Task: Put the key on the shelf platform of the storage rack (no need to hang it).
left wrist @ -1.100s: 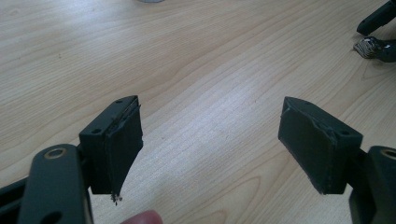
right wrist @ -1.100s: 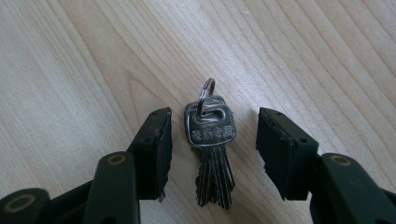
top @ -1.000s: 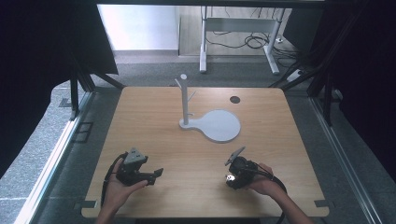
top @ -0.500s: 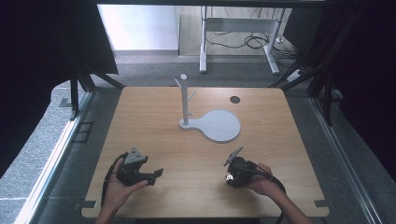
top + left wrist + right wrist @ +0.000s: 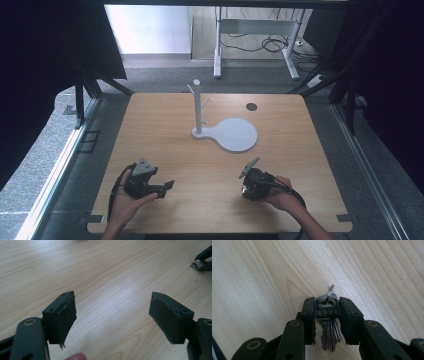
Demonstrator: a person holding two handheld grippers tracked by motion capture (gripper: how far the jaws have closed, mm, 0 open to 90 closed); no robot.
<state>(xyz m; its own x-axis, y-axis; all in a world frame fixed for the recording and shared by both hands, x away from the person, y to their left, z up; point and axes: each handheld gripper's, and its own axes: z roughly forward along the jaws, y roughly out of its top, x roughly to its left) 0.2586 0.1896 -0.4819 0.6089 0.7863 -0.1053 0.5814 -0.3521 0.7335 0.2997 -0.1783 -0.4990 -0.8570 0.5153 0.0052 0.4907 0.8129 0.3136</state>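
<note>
My right gripper (image 5: 327,312) is shut on a bunch of silver keys (image 5: 327,322), pinching their heads; a thin wire loop sticks out past the jaws. In the high view the right gripper (image 5: 252,181) lies low over the table's front right, held by a hand. My left gripper (image 5: 112,315) stands open with nothing between its jaws, just above bare wood. It sits at the front left in the high view (image 5: 162,187). A white stand (image 5: 197,105) with short pegs rises from a round white base (image 5: 235,134) at the table's middle.
The wooden table (image 5: 150,130) has a small dark round hole (image 5: 251,106) at the back right. Dark curtains hang on both sides. A desk frame and cables stand on the floor beyond the far edge.
</note>
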